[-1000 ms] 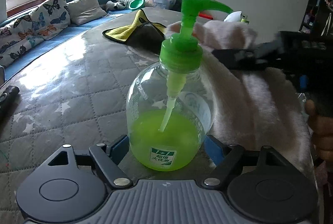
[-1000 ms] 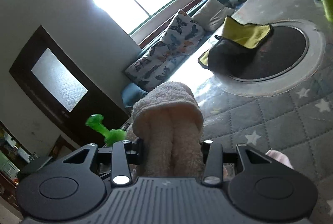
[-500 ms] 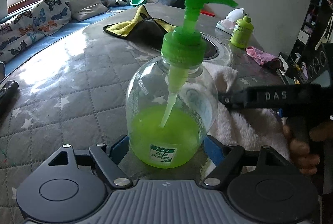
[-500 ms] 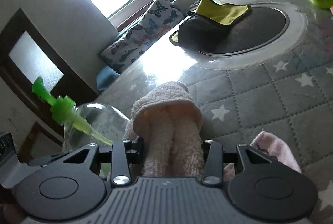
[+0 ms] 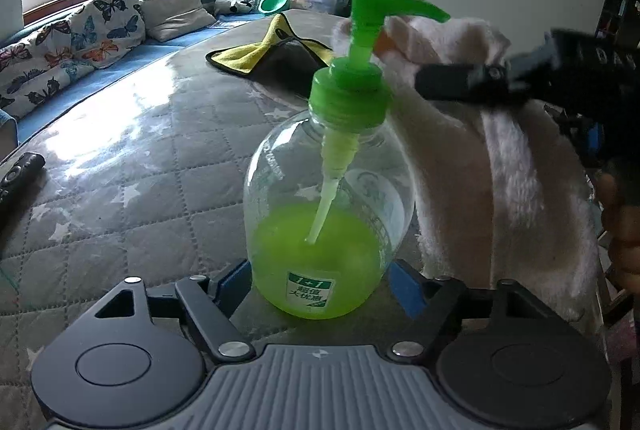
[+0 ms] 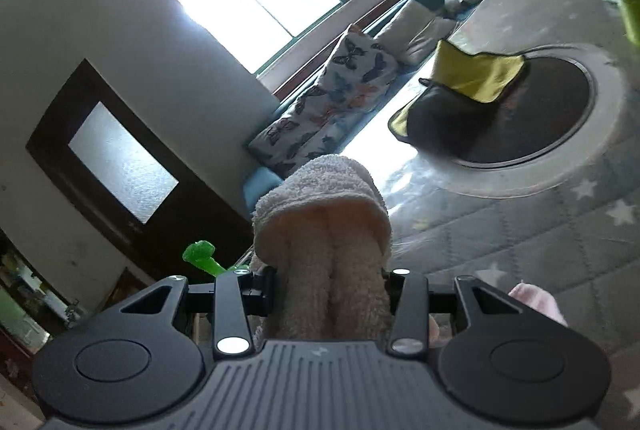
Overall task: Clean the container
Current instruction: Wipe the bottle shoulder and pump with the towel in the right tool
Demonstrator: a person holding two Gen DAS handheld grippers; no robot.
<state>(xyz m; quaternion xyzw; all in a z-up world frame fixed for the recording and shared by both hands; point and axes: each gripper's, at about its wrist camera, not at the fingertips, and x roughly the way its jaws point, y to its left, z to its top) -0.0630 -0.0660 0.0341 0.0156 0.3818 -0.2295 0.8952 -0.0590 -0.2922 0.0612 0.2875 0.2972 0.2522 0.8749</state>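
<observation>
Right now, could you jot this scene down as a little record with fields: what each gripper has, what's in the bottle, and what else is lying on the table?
left gripper: closed around the base of the bottle
bottle: clear, upright, green pump, green liquid in the lower part
right gripper: clamped on a folded towel
towel position: up beside the pump head, on the bottle's right
table: grey quilted cover with stars
also on table: yellow-and-dark cloth
</observation>
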